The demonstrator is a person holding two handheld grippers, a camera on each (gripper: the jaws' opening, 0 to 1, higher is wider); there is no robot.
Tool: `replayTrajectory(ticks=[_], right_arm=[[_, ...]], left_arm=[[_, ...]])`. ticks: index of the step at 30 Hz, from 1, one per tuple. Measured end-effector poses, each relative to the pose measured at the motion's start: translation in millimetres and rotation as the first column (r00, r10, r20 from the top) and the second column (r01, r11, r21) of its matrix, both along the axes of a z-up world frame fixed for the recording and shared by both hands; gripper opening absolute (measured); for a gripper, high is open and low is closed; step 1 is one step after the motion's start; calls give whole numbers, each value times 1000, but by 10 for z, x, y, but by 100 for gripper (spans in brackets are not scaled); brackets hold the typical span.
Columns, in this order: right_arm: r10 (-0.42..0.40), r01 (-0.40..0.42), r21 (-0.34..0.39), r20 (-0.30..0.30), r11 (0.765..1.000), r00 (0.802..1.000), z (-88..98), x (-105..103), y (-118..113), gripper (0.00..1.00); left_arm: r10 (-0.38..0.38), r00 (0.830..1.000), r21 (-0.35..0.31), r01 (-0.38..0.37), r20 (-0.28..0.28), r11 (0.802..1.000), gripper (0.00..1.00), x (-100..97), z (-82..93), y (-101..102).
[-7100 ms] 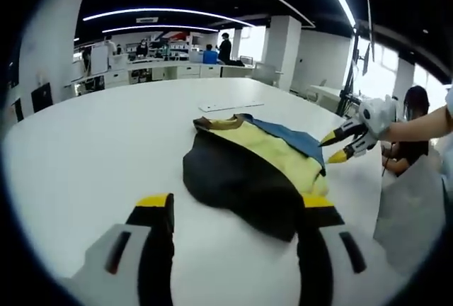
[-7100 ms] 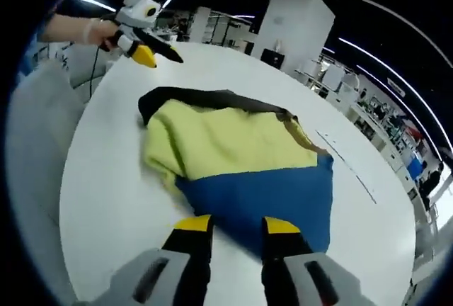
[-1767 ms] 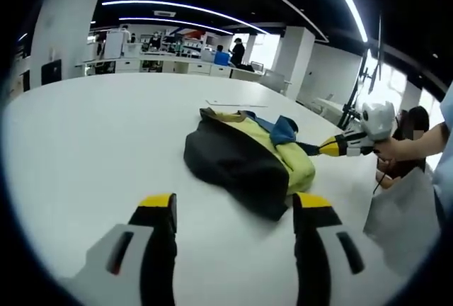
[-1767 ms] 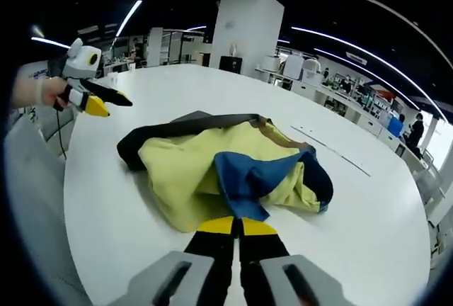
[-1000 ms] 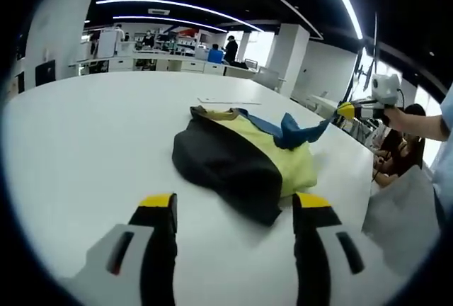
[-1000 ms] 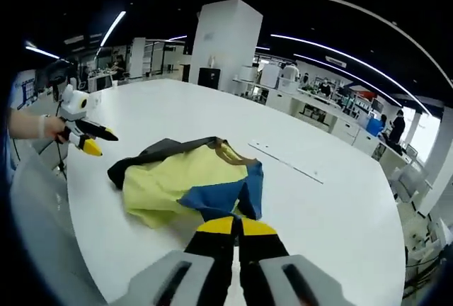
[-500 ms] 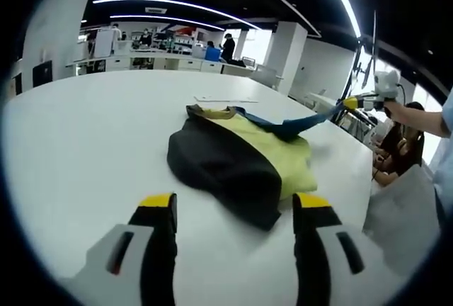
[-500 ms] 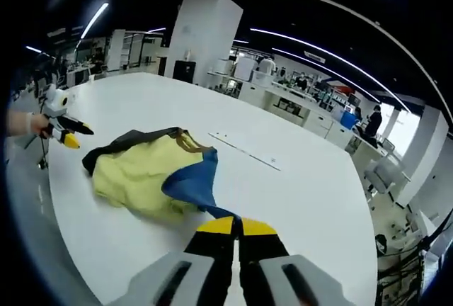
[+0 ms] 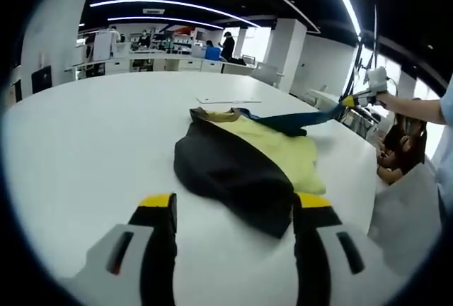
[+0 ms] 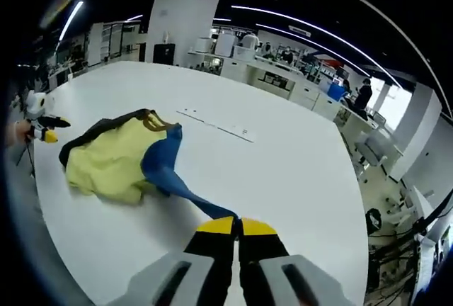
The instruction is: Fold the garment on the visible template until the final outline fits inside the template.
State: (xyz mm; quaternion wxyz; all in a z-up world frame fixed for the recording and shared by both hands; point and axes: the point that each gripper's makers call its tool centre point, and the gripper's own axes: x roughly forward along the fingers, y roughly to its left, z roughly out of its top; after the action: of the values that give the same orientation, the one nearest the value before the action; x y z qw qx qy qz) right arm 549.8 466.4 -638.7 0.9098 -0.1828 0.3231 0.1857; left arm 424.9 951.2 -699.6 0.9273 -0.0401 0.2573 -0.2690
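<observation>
Resting apart over bare table [image 9: 85, 150], the left gripper [image 9: 233, 210] has its jaws wide and holds nothing; the garment [image 9: 241, 157] lies just beyond its tips, black panel nearest. To the right, the right gripper [image 10: 236, 229] has its jaws pinched together on the blue sleeve [image 10: 185, 193], drawn taut away from the heap, its long axis running straight out from those jaws. From the left gripper view, the sleeve rises off the table; the right gripper view shows faint template marks [image 10: 216, 126] on the far side.
</observation>
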Motion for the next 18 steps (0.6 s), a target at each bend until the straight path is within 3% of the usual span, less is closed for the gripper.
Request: replayTrajectory(ticks=[3, 10, 18], right_arm=[[-47, 48, 37, -40, 998, 998, -54, 39, -108, 0], [-129, 135, 47, -113, 990, 985, -200, 125, -437, 0], [-166, 165, -18, -169, 986, 972, -312, 100, -714, 0]], left_arm=[[1, 1000, 4, -1, -2, 1000, 64, 16, -1, 8], [15, 1000, 9, -15, -7, 1000, 64, 67, -15, 48], [20, 1000, 14, -20, -20, 1000, 64, 96, -60, 42]])
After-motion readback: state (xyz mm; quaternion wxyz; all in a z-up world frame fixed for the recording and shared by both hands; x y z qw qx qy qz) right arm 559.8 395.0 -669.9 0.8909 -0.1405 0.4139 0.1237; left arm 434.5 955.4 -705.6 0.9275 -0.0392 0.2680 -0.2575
